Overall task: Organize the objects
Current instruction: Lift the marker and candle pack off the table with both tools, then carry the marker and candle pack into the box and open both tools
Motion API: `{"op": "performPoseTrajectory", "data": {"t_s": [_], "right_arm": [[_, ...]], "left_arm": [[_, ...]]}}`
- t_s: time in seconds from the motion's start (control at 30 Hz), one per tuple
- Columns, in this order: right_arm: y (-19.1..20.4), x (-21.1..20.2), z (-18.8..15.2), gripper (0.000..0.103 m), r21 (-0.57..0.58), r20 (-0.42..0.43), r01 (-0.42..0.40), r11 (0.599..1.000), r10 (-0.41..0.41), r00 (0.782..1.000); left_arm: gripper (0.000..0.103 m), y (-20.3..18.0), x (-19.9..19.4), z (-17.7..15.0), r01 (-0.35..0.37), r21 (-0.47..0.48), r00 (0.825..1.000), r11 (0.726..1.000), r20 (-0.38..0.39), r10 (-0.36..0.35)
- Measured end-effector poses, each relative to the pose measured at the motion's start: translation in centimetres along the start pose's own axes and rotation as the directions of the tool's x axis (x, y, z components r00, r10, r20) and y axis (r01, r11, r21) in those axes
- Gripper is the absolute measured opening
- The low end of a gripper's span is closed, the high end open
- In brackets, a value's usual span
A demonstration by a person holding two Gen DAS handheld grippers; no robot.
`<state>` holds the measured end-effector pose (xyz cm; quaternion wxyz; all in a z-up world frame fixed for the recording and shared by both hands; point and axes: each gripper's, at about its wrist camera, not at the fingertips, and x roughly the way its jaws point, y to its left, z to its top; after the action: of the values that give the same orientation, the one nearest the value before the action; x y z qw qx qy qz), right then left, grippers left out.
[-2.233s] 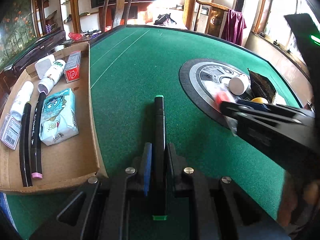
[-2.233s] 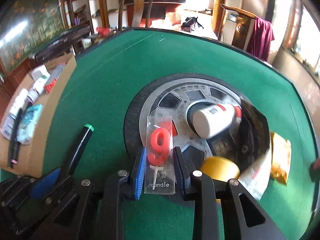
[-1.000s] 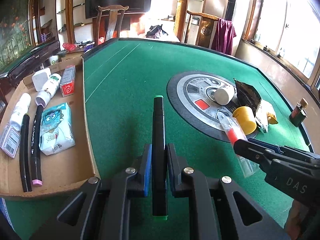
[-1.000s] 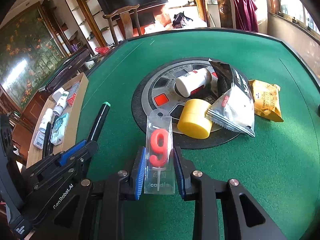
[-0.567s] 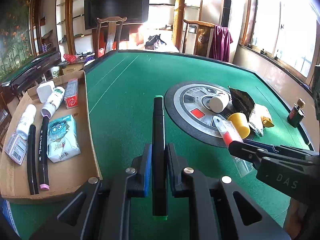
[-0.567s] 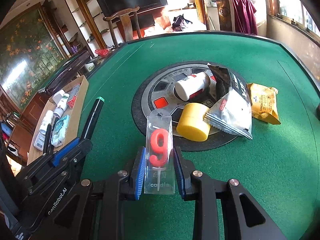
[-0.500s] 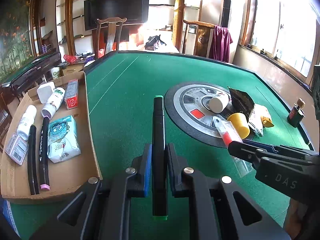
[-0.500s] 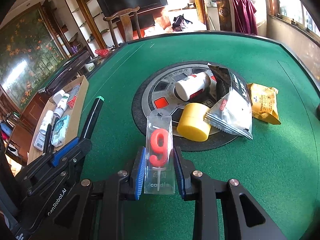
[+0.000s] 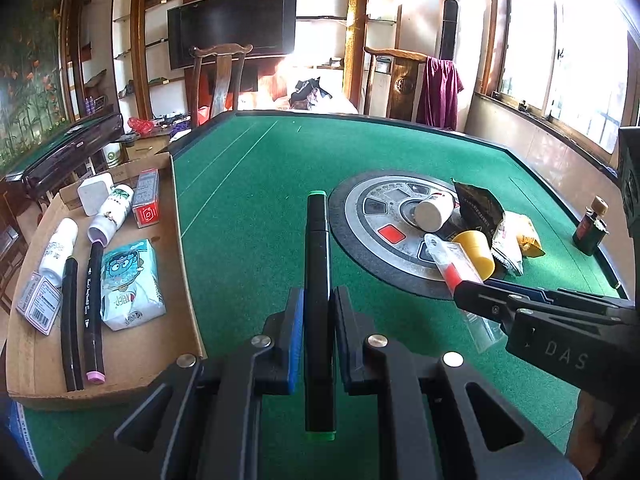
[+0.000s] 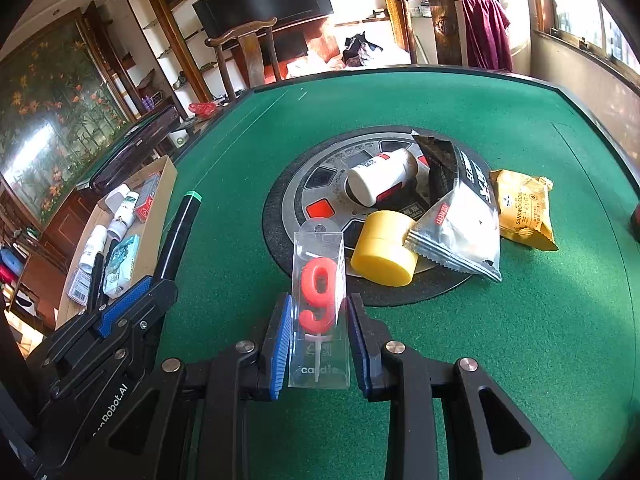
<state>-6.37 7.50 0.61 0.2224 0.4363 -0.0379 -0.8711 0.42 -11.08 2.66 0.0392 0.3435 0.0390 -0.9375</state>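
Observation:
My left gripper [image 9: 317,308] is shut on a black marker with green ends [image 9: 318,264], held above the green table, pointing forward. It also shows at the left of the right wrist view [image 10: 178,232]. My right gripper [image 10: 318,320] is shut on a clear packet with a red "9" candle [image 10: 318,300], held above the felt in front of the round centre panel [image 10: 316,184]. The candle packet shows in the left wrist view [image 9: 452,264] too. A cardboard tray [image 9: 132,344] lies at the left.
The tray holds two black markers [image 9: 92,304], a tissue pack [image 9: 128,284], white bottles [image 9: 58,252] and a red box [image 9: 146,200]. On the panel lie a white bottle [image 10: 380,182], a yellow cap [image 10: 384,254] and snack packets [image 10: 464,216]. A small dark bottle [image 9: 592,226] stands at the right edge.
Both grippers have risen and drawn back from the centre panel, each keeping its object. In the last half second almost nothing moved.

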Motion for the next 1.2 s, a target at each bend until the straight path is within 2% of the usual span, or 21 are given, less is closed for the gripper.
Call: {"op": "performPoseTrajectory", "data": {"t_s": [0.27,0.37,0.57,0.7,0.83,1.0,1.2], "right_arm": [[0.2,-0.3,0.1,0.029,-0.006,0.015,-0.003,1.000,0.003,1.000],[0.3,-0.4,0.2,0.029,-0.007,0.023,-0.003,1.000,0.003,1.000],[0.9,-0.9,0.4,0.029,0.008,0.037,-0.012,1.000,0.012,0.999],[2.3,-1.4,0.7,0.029,0.002,0.047,-0.023,1.000,0.023,0.999],[5.2,-1.3,1.0,0.030,-0.014,0.048,-0.052,0.999,0.053,0.997],[11.1,-0.8,1.5,0.030,-0.109,0.045,-0.092,0.990,0.097,0.994],[16.9,0.9,2.0,0.030,-0.195,0.018,-0.136,0.971,0.142,0.990]], "left_arm": [[0.014,0.0,-0.6,0.1,0.008,-0.007,1.000,1.000,0.023,-0.008],[0.014,0.6,-0.9,0.3,0.024,-0.038,1.000,0.999,0.021,-0.023],[0.014,2.8,-2.7,0.9,0.061,-0.116,0.997,0.991,0.053,-0.055],[0.014,5.1,-4.1,1.2,0.054,-0.150,0.996,0.987,0.083,-0.042],[0.014,9.2,-5.3,1.3,0.038,-0.227,0.995,0.973,0.102,-0.015],[0.014,14.2,-6.2,1.2,-0.012,-0.321,0.992,0.947,0.118,0.052],[0.014,18.7,-6.0,0.6,-0.067,-0.399,0.989,0.915,0.097,0.115]]}}
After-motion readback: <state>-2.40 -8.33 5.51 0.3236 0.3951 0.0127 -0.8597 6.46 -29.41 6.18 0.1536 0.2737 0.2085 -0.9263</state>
